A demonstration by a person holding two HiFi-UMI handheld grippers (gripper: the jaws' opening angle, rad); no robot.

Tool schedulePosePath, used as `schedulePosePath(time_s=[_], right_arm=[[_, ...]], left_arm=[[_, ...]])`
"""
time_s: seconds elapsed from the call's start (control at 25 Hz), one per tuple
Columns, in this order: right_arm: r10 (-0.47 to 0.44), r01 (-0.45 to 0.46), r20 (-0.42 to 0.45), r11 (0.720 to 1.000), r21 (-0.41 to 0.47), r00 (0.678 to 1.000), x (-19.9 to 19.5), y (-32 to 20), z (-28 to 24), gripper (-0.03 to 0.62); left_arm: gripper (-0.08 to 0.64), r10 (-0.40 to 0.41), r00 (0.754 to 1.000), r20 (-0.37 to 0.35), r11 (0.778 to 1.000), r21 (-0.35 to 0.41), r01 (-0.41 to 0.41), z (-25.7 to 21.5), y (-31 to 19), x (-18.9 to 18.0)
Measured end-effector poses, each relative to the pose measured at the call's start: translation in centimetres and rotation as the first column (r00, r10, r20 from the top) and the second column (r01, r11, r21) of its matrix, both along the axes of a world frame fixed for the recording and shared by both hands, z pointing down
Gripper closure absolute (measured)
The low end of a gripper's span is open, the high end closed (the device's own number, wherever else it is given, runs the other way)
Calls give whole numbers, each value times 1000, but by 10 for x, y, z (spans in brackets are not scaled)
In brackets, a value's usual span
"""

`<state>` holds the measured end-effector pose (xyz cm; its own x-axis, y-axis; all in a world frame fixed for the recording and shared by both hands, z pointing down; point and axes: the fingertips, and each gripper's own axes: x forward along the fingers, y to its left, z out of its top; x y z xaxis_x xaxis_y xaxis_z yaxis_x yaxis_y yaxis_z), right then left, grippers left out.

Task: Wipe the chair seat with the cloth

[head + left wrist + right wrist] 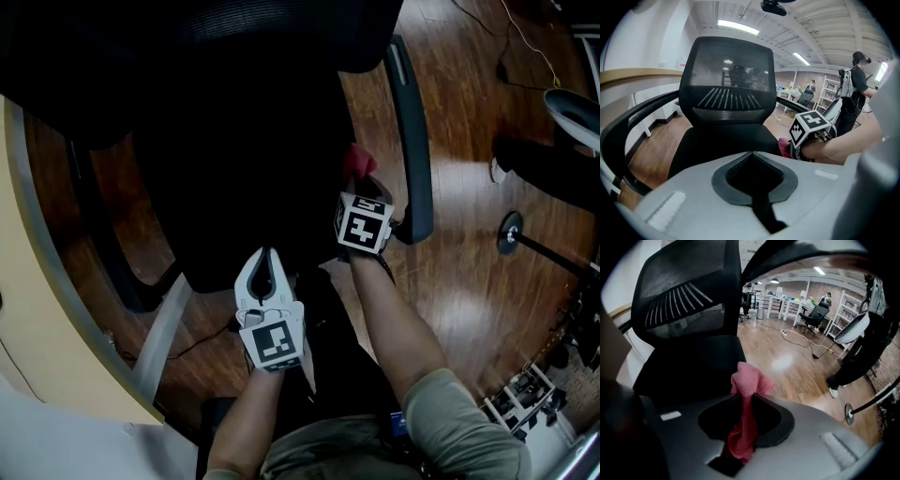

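The black chair seat (234,169) fills the middle of the head view, its mesh backrest (726,75) behind it. My right gripper (361,183) is shut on a pink-red cloth (357,161) at the seat's right edge, close to the right armrest (412,141). In the right gripper view the cloth (747,383) bunches out past the jaw tips and hangs down between the jaws, over the seat (693,366). My left gripper (265,255) is at the seat's front edge with its jaws together and nothing in them. The left gripper view shows the seat (726,140), the cloth (784,146) and the right gripper's marker cube (809,127).
A cream desk edge (47,309) runs along the left, beside the left armrest (103,234). Wooden floor lies to the right, with a round stand base (511,232) and cables. A person (855,89) stands further off on the right.
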<state>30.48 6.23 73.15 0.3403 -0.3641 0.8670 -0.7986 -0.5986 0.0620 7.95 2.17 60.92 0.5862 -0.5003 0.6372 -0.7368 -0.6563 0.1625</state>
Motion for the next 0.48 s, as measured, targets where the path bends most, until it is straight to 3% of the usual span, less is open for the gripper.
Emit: schedulePosePath(time_s=[0.12, 0.24, 0.48], right_arm=[[-59, 59, -19, 997, 39, 998, -16, -16, -15, 520], [-179, 177, 5, 977, 120, 984, -65, -47, -31, 520], [-458, 428, 73, 867, 255, 886, -214, -101, -54, 520]], left_arm=[[555, -34, 999, 2, 999, -4, 34, -3, -6, -19], [555, -70, 997, 18, 998, 0, 70, -9, -10, -49], [554, -168, 985, 35, 986, 12, 168, -12, -12, -127]])
